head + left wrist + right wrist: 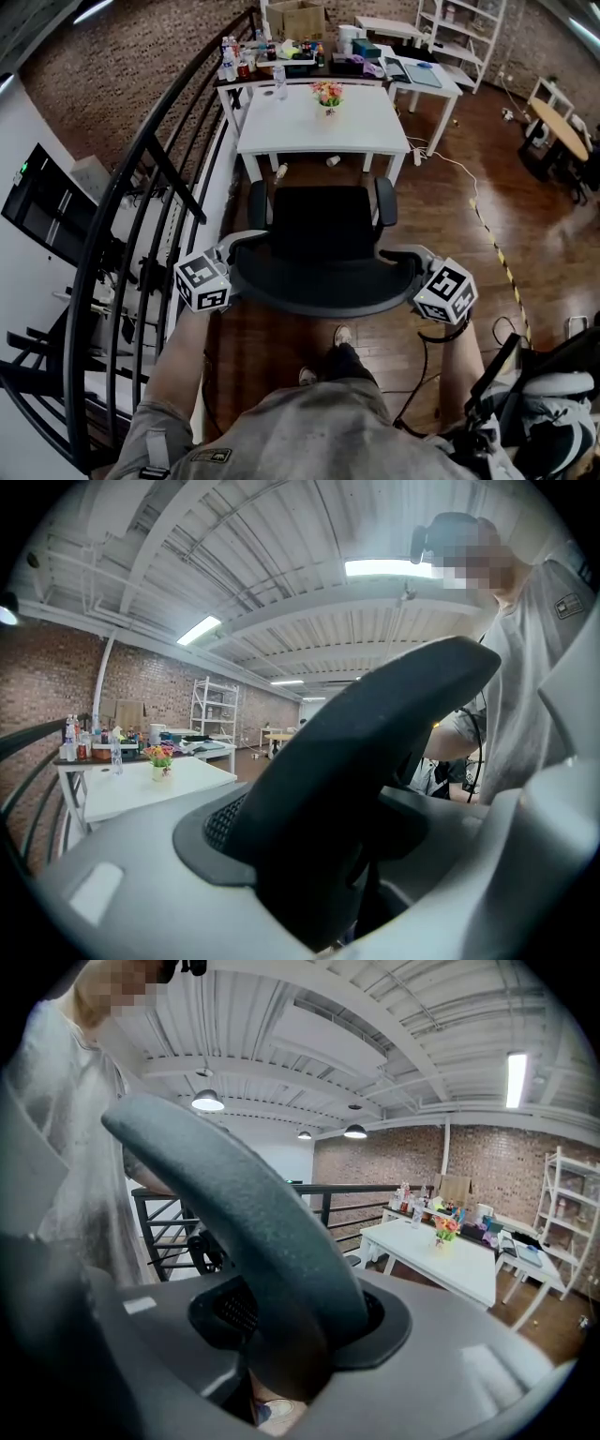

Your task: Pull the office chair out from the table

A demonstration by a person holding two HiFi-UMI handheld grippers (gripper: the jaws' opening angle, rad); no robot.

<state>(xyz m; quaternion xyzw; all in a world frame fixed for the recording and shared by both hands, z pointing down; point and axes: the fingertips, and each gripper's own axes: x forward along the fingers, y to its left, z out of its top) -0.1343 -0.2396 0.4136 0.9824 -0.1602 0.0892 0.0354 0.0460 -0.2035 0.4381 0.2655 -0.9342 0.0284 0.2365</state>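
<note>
The black office chair (323,225) stands a little back from the white table (281,141), its seat facing the table. Both grippers hold the curved top rim of its backrest (319,300). My left gripper (236,255) is shut on the rim's left end. My right gripper (411,262) is shut on the right end. In the left gripper view the dark backrest (375,733) fills the gap between the grey jaws of the left gripper (309,864). The right gripper view shows the backrest (253,1213) clamped in the right gripper (281,1354) the same way.
A black metal railing (141,187) runs close along the chair's left side. A flower pot (327,94) sits on the table, and bottles and boxes (272,52) crowd the desk behind it. A cable (487,225) trails over the wooden floor at right. The person's feet (342,336) are right behind the chair.
</note>
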